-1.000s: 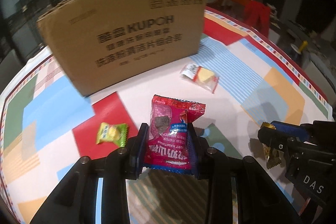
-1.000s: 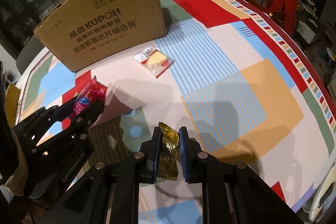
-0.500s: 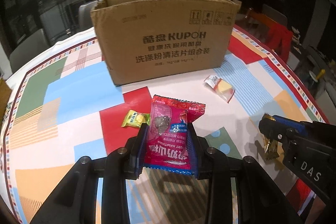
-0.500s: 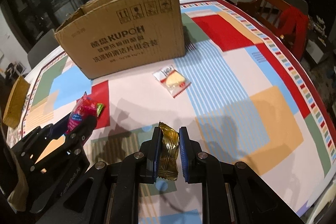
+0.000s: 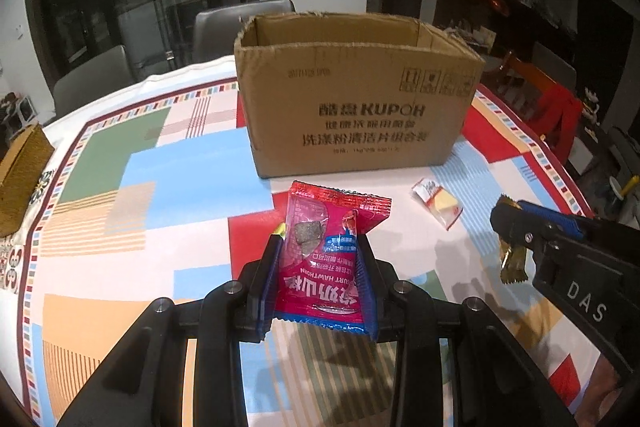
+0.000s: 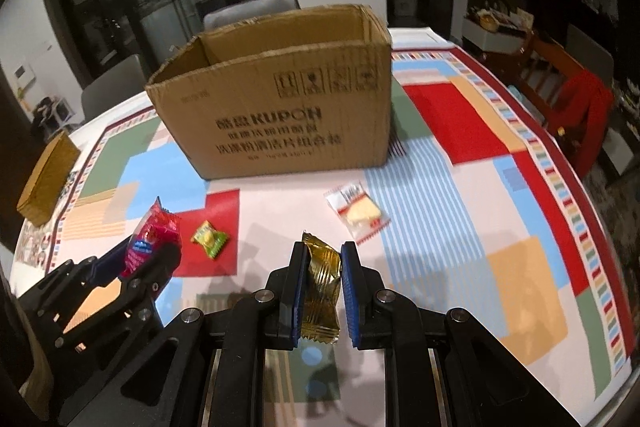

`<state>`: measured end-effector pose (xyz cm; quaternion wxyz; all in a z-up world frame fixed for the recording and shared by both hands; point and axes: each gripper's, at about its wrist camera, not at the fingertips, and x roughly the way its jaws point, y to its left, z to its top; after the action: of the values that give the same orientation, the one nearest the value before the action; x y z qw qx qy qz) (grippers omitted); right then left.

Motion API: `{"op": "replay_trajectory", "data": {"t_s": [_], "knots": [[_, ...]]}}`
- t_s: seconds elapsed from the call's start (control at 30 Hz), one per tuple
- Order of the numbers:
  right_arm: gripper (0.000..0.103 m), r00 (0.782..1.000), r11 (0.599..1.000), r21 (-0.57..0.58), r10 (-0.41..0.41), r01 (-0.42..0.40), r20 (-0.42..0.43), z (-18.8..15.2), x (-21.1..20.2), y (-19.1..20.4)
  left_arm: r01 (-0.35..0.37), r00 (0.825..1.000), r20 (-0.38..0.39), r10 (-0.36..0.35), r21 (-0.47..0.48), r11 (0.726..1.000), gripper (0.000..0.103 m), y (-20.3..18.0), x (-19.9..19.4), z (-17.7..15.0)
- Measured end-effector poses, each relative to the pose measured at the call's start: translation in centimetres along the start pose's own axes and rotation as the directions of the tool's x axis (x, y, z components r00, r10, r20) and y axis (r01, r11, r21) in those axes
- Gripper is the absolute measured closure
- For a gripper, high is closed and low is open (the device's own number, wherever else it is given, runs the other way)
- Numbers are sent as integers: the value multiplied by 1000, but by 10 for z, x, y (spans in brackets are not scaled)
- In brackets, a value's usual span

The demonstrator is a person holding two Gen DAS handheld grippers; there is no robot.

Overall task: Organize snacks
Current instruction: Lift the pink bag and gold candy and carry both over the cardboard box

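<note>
Magenta packet; gold wrapper; brown box; multicoloured geometric tablecloth.

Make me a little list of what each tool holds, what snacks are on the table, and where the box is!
left tool: shut on red hawthorn snack packet
right tool: shut on gold foil candy
on table: green-yellow wrapped candy; clear-wrapped yellow cake slice
open brown cardboard box: upright, behind the snacks
patterned tablecloth: under everything

The patterned tablecloth bears a cardboard box, green candy and yellow-white packet.
</note>
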<state>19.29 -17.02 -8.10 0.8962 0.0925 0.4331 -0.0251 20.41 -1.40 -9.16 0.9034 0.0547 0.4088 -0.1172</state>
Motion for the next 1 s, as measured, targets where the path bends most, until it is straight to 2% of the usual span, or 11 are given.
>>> {"op": "replay_trajectory", "data": {"t_s": [0.3, 1.0], "knots": [[85, 997, 999, -35, 22, -20, 69, 32, -14, 6, -30, 999, 41, 31, -27, 999, 69, -1, -12, 21], [85, 984, 996, -85, 53, -39, 171, 92, -28, 14, -70, 988, 135, 77, -57, 996, 69, 8, -26, 82]]}}
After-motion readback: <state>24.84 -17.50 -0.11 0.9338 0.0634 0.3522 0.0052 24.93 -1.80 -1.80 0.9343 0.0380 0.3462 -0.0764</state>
